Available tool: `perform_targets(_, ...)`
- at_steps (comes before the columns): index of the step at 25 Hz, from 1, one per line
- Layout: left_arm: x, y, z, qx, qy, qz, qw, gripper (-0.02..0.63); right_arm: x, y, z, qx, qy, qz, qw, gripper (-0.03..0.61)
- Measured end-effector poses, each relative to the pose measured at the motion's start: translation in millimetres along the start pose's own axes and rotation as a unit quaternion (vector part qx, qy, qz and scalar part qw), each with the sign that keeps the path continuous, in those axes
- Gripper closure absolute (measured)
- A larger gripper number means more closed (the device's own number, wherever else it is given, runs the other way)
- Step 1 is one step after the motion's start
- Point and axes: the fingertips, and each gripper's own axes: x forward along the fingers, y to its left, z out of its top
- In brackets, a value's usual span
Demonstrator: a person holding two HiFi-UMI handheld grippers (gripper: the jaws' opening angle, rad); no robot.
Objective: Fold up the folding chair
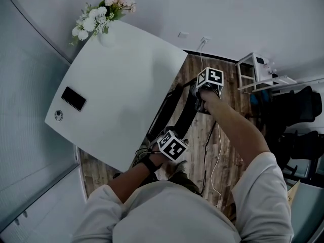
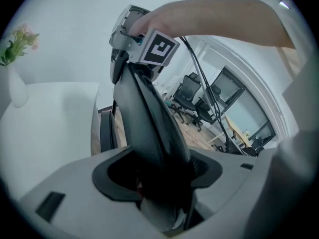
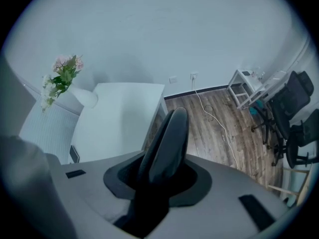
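1. Black plastic is filling my left gripper. Its jaws are clamping a curved panel of the folding chair, and I cannot tell whether that panel is the seat or the backrest.
2. My right gripper is gripping another rounded black edge of the same chair, which is rising out of the jaw gap. The contact itself is sinking into shadow.
3. From the head view, the chair is standing on the wooden floor just beside the edge of the white table. Only dark arcs of it are showing. Its legs are hiding behind my arms and body, so I cannot tell how far it is folded.
4. My right gripper is holding the chair's far end, while my left is holding the end nearer my body.
5. On the table, a vase of flowers is standing at the far corner and a dark phone is lying near the left edge. Beside the phone, a small round object is too small to name.
6. A white cable is trailing across the floor, and black office chairs are being cut off at the right edge.
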Motion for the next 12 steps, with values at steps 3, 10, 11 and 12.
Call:
perform_targets(3, -8, 11, -3, -0.005, -0.005, -0.005, 1.0, 0.348, 4, 15, 3, -0.008, 0.002, 0.011, 1.0, 0.426)
perform_targets(10, -27, 48, -7, -0.025, -0.021, 0.008, 0.9994, 0.353, 13, 55, 15, -0.011, -0.01, 0.04, 0.999, 0.383)
perform_targets(11, -29, 54, -7, -0.03, -0.024, 0.014, 0.9991, 0.359, 14, 60, 17, -0.011, -0.013, 0.046, 0.999, 0.377)
perform_targets(12, -31, 59, -8, -0.035, -0.027, 0.019, 0.9988, 0.365, 15, 65, 18, -0.011, -0.015, 0.05, 0.999, 0.369)
